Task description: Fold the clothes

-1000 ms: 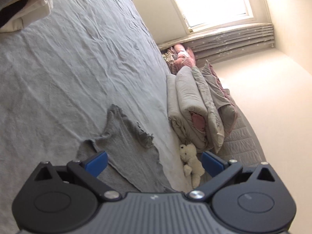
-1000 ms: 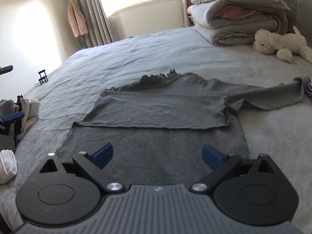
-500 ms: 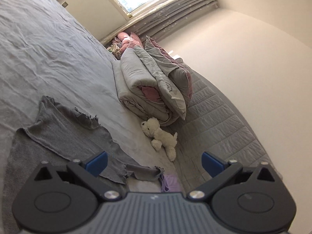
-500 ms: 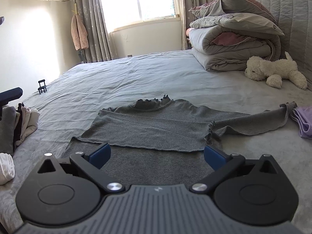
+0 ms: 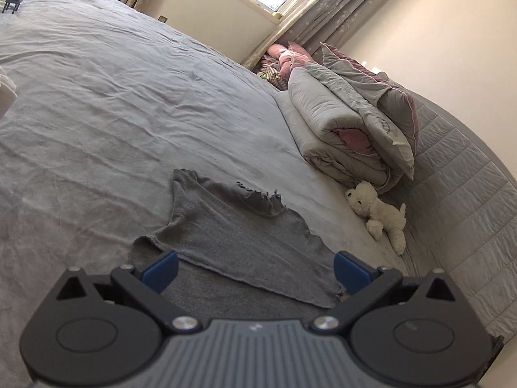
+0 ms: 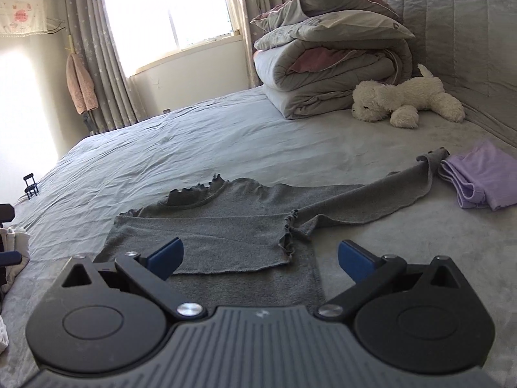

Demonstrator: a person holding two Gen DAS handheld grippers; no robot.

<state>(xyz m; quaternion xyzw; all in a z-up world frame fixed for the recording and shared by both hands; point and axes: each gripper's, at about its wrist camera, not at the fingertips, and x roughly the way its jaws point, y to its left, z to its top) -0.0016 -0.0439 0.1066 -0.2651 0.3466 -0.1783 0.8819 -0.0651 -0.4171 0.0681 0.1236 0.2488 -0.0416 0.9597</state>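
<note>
Bright daylight pours through the window (image 6: pixel 168 9), grey curtains (image 6: pixel 106 64) either side. Cream walls (image 5: pixel 436 26), a wide bed (image 5: pixel 113 97) in wrinkled grey sheet, quilted headboard (image 6: pixel 468 32) behind a folded duvet (image 6: pixel 329 64).

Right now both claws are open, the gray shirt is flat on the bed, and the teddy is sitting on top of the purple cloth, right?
Almost. The teddy isn't on the purple cloth; the right wrist view shows it lying on the bed farther back, beside the folded quilts, apart from the cloth. The rest holds: the left claw and right claw are open, and the gray shirt lies flat.
</note>
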